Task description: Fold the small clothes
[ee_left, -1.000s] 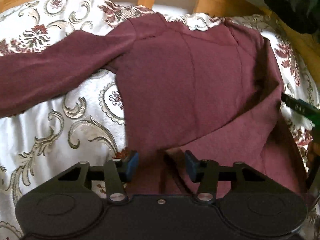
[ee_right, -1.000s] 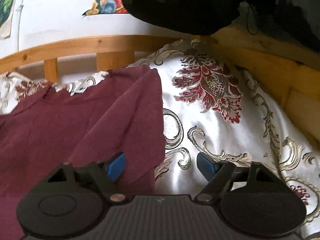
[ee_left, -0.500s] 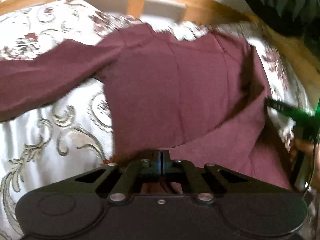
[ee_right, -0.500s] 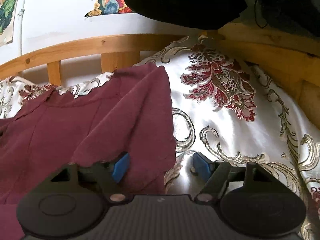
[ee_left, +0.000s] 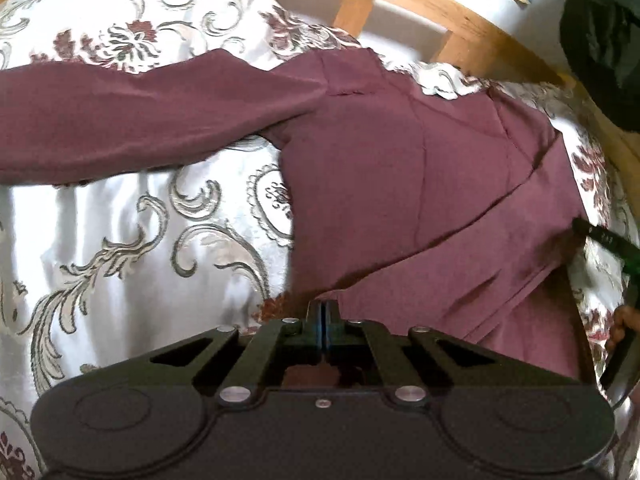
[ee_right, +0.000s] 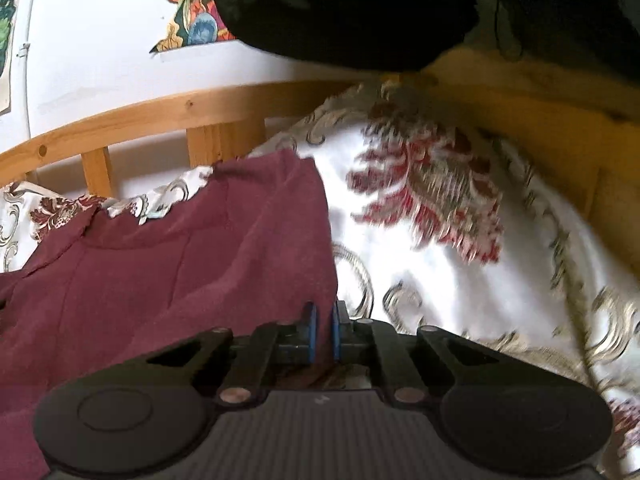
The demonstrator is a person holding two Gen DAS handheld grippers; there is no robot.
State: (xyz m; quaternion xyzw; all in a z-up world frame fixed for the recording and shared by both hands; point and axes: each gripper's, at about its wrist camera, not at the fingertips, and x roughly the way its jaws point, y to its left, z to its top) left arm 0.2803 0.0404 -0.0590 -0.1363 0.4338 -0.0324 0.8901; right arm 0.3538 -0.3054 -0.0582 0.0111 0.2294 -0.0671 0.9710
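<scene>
1. Maroon shirt (ee_left: 400, 168) lies spread on the patterned bedspread (ee_left: 120, 240), one sleeve stretching left.
2. Left gripper (ee_left: 323, 320) pinches the shirt's near hem.
3. Right gripper (ee_right: 323, 330) clamps its right edge.

Left tongs (ee_left: 324, 322) shut; right tongs (ee_right: 324, 330) pinched

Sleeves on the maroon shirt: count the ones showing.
1. One sleeve stretches left across the bedspread. The other may be folded under the shirt body, hidden.
</scene>
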